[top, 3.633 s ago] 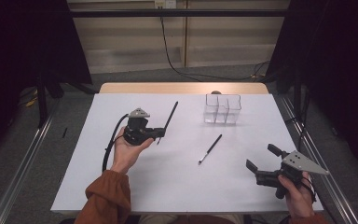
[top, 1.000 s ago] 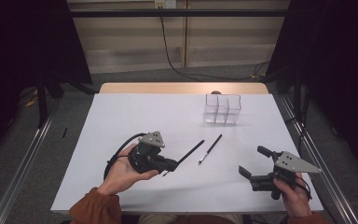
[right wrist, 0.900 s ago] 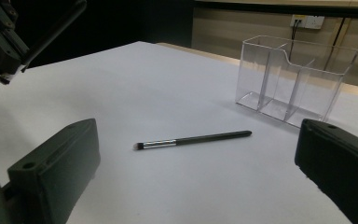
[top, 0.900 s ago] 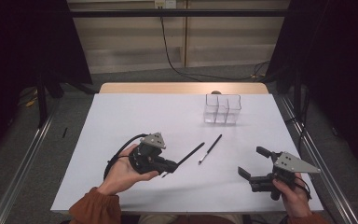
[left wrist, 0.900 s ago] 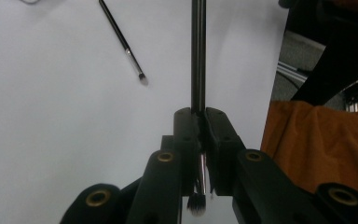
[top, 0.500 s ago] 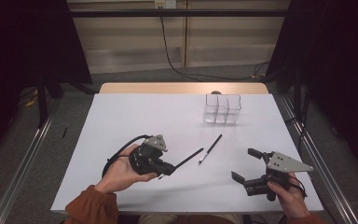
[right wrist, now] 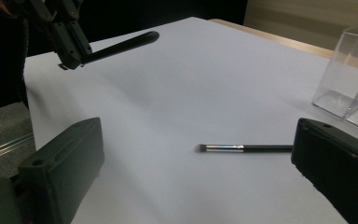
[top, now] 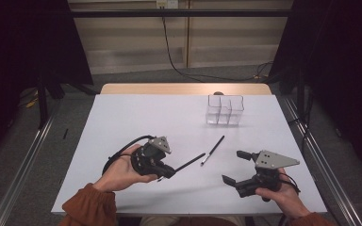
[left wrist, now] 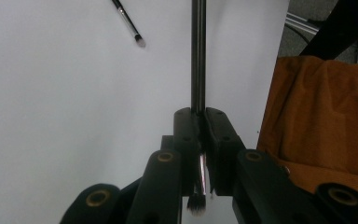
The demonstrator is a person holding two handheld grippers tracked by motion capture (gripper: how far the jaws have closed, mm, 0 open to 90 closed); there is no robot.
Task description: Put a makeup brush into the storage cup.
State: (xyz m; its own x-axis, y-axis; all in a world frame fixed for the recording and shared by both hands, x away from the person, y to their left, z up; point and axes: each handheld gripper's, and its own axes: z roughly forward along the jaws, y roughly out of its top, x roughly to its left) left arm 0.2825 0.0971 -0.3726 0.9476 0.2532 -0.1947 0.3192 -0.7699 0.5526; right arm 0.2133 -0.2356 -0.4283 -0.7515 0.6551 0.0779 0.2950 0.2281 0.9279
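Brush one, a black-handled makeup brush, sits clamped in our left gripper, near the front edge of the table, left of middle. In the left gripper view the jaws are pinched tight on the brush near its bristle end, the tuft poking out behind the pads, the long handle running forward. In the high view the handle tip points toward the table centre and looks raised off the surface, but we cannot tell for sure.

Brush two lies loose on the table just past that handle tip, roughly mid-table, slanting toward the far right corner. In the right gripper view it lies flat with the bristle end toward our left and its handle running behind the right-hand jaw.

Right gripper hovers near the front edge, right of middle, jaws spread wide, nothing between them. The loose brush sits ahead of it, framed between the two jaws but well short of the pads.

Clear divided organiser stands toward the far edge, right of centre; its compartments look empty.

Step in hand, as we judge it: one brush picked, second pick being set up. Next move calls for the right gripper to advance and drop so both pads straddle the thin handle, then close. Low, flat handle means the pads need to reach the surface or they will skid over it.
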